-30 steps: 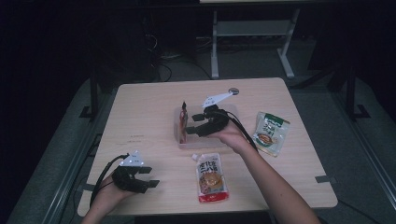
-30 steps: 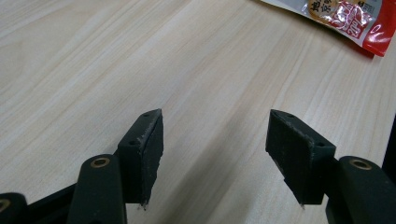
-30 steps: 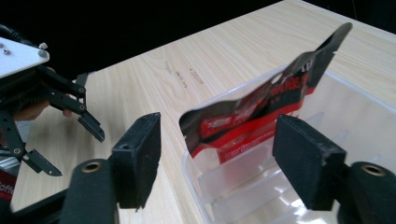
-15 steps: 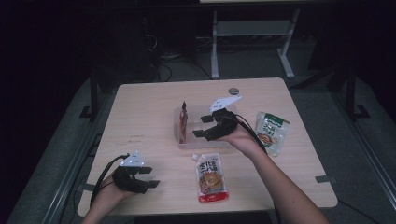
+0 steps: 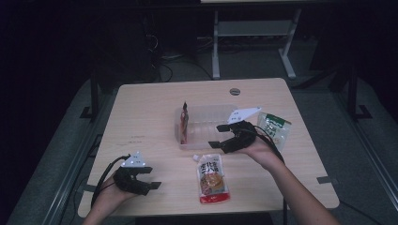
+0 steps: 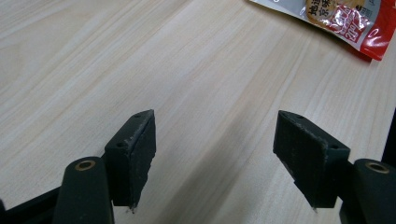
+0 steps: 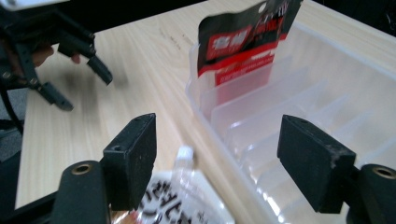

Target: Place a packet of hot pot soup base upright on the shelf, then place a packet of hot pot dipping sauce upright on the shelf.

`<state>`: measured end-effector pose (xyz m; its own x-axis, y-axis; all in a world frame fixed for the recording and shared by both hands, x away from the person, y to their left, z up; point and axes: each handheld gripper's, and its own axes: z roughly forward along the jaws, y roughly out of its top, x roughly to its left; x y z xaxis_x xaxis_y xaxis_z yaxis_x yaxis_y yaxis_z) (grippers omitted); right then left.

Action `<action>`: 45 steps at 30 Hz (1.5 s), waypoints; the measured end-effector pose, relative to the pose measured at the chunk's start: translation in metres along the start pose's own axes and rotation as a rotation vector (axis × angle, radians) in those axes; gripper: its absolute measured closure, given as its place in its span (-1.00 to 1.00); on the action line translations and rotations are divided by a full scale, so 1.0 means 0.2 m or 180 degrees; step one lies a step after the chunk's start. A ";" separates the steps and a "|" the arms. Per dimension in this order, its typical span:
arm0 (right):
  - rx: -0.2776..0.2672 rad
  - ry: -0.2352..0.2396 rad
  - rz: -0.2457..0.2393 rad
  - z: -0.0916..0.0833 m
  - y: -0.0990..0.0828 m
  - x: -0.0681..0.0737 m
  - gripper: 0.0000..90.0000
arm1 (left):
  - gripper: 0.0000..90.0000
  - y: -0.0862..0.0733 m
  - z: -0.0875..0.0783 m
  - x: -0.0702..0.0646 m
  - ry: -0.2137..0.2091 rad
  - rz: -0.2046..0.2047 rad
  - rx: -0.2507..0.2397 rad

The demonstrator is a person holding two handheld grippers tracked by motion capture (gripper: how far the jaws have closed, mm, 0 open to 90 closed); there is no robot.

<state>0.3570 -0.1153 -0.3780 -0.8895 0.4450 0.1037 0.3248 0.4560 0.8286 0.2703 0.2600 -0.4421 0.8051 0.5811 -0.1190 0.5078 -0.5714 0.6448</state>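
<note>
A clear plastic slotted tray (image 5: 206, 123) (image 7: 299, 107) sits mid-table. A dark red pouch (image 5: 184, 123) (image 7: 243, 42) stands upright in its left end slot. A red-and-white spouted pouch (image 5: 212, 179) (image 7: 187, 200) lies flat in front of the tray; its red corner (image 6: 345, 18) shows in the left gripper view. A green-and-white pouch (image 5: 273, 128) lies right of the tray. My right gripper (image 5: 217, 136) (image 7: 219, 158) is open at the tray's front right edge, holding nothing. My left gripper (image 5: 152, 178) (image 6: 219, 158) is open over bare wood at the front left.
The wooden table (image 5: 141, 117) has a round cable hole (image 5: 235, 91) near its far edge. A white frame (image 5: 253, 33) stands on the floor behind. The other gripper (image 7: 56, 51) appears far off in the right gripper view.
My right gripper has pulled back to the right, away from the standing dark pouch, and now hovers at the tray's front right edge. The left gripper has stayed put.
</note>
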 end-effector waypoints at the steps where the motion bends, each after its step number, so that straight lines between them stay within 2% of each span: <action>1: 0.0014 -0.0004 -0.0002 -0.02 -0.01 0.01 -0.39 | -0.35 0.00 0.00 0.00 0.0002 0.0007 0.0004; 7: 0.0044 -0.0059 0.0039 -0.10 -0.10 0.04 -0.41 | -0.35 0.00 0.00 -0.01 0.0023 0.0035 -0.0004; 8: 0.0043 -0.0068 0.0077 -0.12 -0.14 0.04 -0.41 | -0.35 0.00 -0.01 -0.01 0.0028 0.0031 -0.0004; 17: 0.0148 -0.0138 0.0179 -0.20 -0.28 0.06 -0.43 | -0.35 0.01 -0.01 -0.01 0.0032 0.0042 0.0007; 21: 0.0189 -0.0182 0.0207 -0.24 -0.35 0.07 -0.43 | -0.35 0.01 0.00 -0.01 0.0030 -0.0015 -0.0008; 26: 0.0279 -0.0265 0.0251 -0.29 -0.45 0.08 -0.46 | -0.31 0.02 0.01 -0.03 0.0009 -0.0026 -0.0015; 28: 0.0316 -0.0319 0.0341 -0.32 -0.50 0.08 -0.47 | -0.24 0.03 0.02 -0.04 -0.0021 -0.0051 -0.0052; 33: 0.0323 -0.0330 0.0409 -0.34 -0.56 0.07 -0.49 | -0.14 0.10 0.07 -0.08 -0.0092 0.0011 -0.0164; 37: 0.0332 -0.0335 0.0420 -0.34 -0.57 0.07 -0.50 | 0.11 0.19 0.12 -0.13 -0.0180 0.0033 -0.0256; 40: 0.0316 -0.0339 0.0429 -0.33 -0.56 0.07 -0.51 | 0.30 0.26 0.17 -0.18 -0.0271 0.0171 -0.0255; 45: 0.0303 -0.0337 0.0405 -0.33 -0.56 0.07 -0.51 | 0.52 0.37 0.27 -0.27 -0.0457 0.0230 -0.0215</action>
<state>0.2863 -0.2101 -0.4331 -0.8022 0.5800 0.1418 0.4659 0.4595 0.7562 0.2810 0.1545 -0.4291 0.8767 0.4485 -0.1740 0.4292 -0.5656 0.7042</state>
